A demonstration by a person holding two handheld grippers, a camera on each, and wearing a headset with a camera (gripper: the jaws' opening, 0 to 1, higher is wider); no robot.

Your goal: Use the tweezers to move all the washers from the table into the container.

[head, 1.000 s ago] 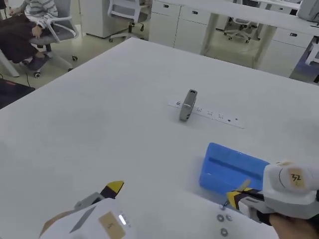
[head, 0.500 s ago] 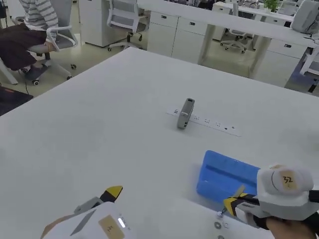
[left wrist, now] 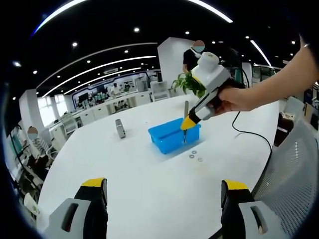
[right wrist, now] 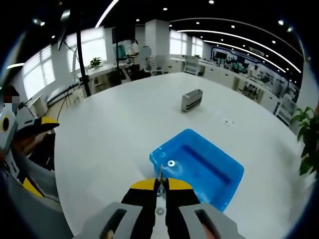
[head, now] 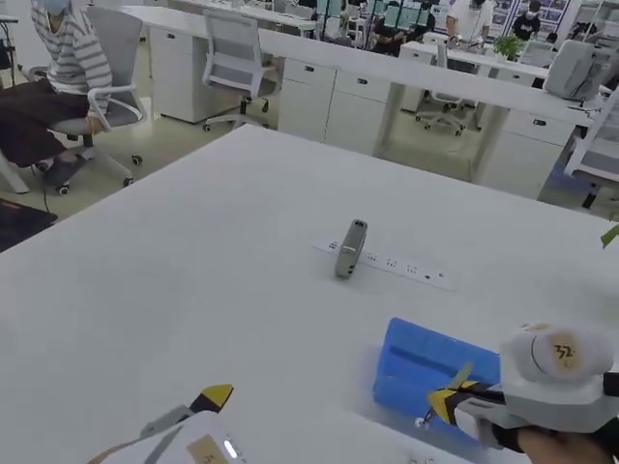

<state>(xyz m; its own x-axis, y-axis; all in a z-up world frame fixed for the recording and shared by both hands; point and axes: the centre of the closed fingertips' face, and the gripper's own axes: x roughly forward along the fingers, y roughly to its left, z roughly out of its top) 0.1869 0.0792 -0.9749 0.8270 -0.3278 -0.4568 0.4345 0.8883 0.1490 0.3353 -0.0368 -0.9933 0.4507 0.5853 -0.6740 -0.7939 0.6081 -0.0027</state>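
My right gripper (right wrist: 159, 185) is shut on thin metal tweezers (right wrist: 161, 173), whose tip hangs over the near edge of the blue container (right wrist: 199, 164). One washer (right wrist: 171, 163) lies inside the container, close to that tip. In the head view the right gripper (head: 447, 401) sits at the container's (head: 430, 367) near side. The left gripper view shows three washers (left wrist: 192, 156) on the white table beside the container (left wrist: 174, 137), under the tweezers (left wrist: 184, 133). My left gripper (left wrist: 162, 186) is open and holds nothing, well back from the work at the table's near left (head: 215, 396).
A grey box-shaped device (head: 349, 247) stands on a flat white power strip (head: 406, 268) beyond the container. Office chairs, desks and a seated person (head: 68, 58) lie past the table's far edge. A potted plant (right wrist: 306, 144) is off to the right.
The head camera has tilted up, sliding the scene down the frame. The right gripper with the tweezers has moved from over the loose washers toward the container's near edge. The left gripper stays put.
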